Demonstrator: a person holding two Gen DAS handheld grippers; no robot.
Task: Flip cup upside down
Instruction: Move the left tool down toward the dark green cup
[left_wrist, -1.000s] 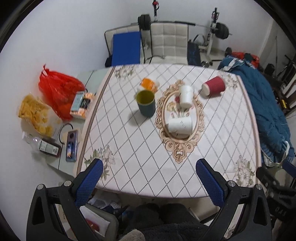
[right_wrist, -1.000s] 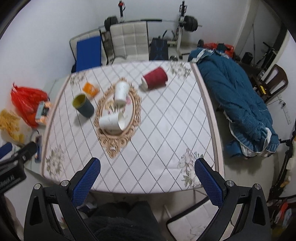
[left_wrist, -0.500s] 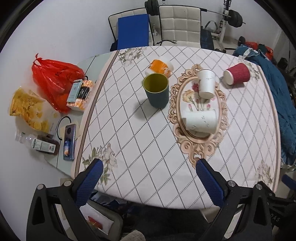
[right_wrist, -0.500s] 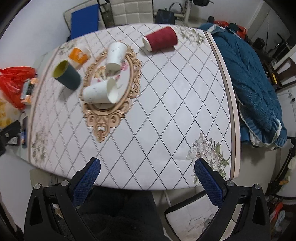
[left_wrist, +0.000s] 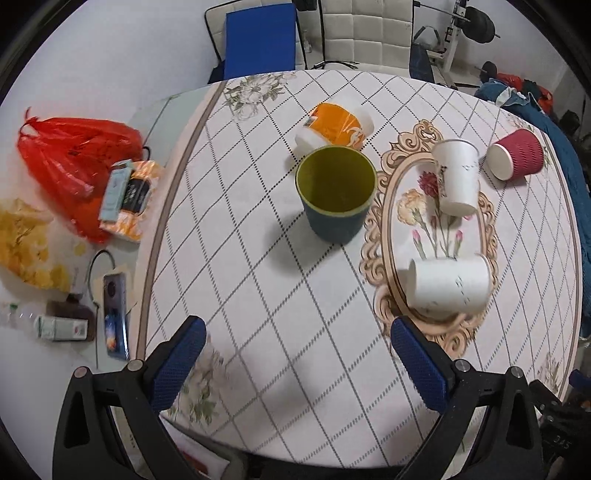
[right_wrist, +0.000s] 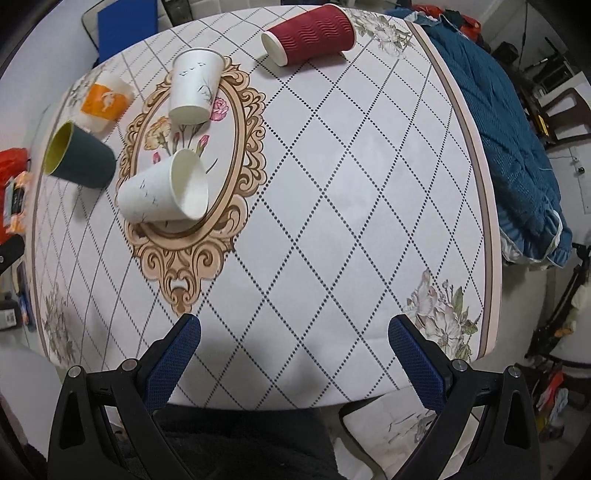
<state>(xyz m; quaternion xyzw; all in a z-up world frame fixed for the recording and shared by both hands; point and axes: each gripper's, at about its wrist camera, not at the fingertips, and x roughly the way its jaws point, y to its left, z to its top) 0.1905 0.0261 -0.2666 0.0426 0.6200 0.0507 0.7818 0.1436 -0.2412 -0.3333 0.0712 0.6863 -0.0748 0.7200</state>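
So, the table (right_wrist: 332, 184) is pretty busy around the cup I care about. Right behind the green cup (left_wrist: 335, 192) there's an orange-and-white cup (left_wrist: 334, 128) lying on its side, nearly touching its far rim. Off to the right, inside the printed oval frame, a white paper cup (left_wrist: 456, 176) sits mouth-down, and a second white paper cup (left_wrist: 448, 287) lies on its side closer to me. A red ribbed cup (right_wrist: 309, 32) is tipped over near the far right edge. Nothing sits between my left gripper (left_wrist: 297, 360) and the green cup, just bare tablecloth.

The green cup stands upright, mouth open to the ceiling, dark teal outside and yellow-green inside. It's left of the oval frame, roughly in the middle of the table's left half.

Both sets of tongs are spread wide with nothing between the blue pads (left_wrist: 179, 363). My right gripper (right_wrist: 293, 356) hangs over the near edge of the table, well apart from every cup.

Off the table's left side there's a red plastic bag (left_wrist: 74, 155), a snack packet (left_wrist: 127, 195) and a phone (left_wrist: 114, 310) on a lower surface. A blue quilt (right_wrist: 517, 129) is bunched along the right side. From the right wrist view the green cup is squashed at the frame edge, and I can't make out the print on the orange cup in either view.
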